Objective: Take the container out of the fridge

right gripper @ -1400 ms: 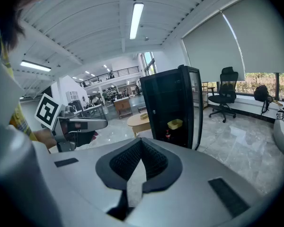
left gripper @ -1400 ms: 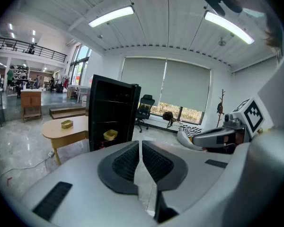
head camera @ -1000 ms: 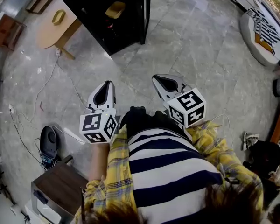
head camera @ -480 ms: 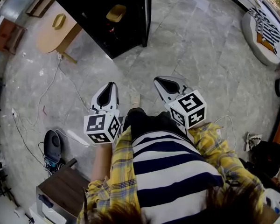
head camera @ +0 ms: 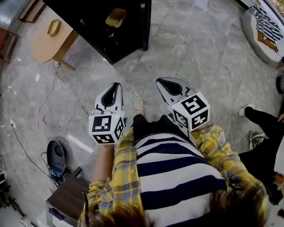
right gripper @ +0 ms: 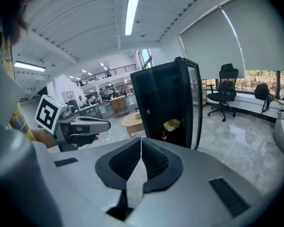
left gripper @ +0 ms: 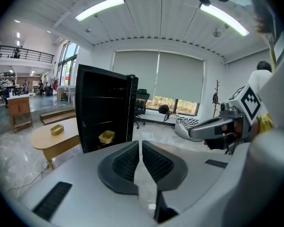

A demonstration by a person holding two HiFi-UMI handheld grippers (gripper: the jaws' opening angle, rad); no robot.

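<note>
Task barely begun: container [head camera: 116, 17] sits on a shelf inside the open fridge [head camera: 99, 13], at 11 o'clock from the person and well apart from both grippers. Left gripper [head camera: 114, 86] and right gripper [head camera: 162, 82] are held at waist level, jaws pressed together, nothing between them. Left to do, by my reading: approach, spread a gripper, grasp the container, draw it out.

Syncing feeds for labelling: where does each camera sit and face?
Head view: on the person's head, looking steeply down; shows striped shirt, left gripper, right gripper.
Left gripper view: rides the left gripper, facing the fridge past its shut jaws; right gripper at right.
Right gripper view: rides the right gripper, also facing the fridge; left gripper at left.
All share the yellow container in the fridge.
</note>
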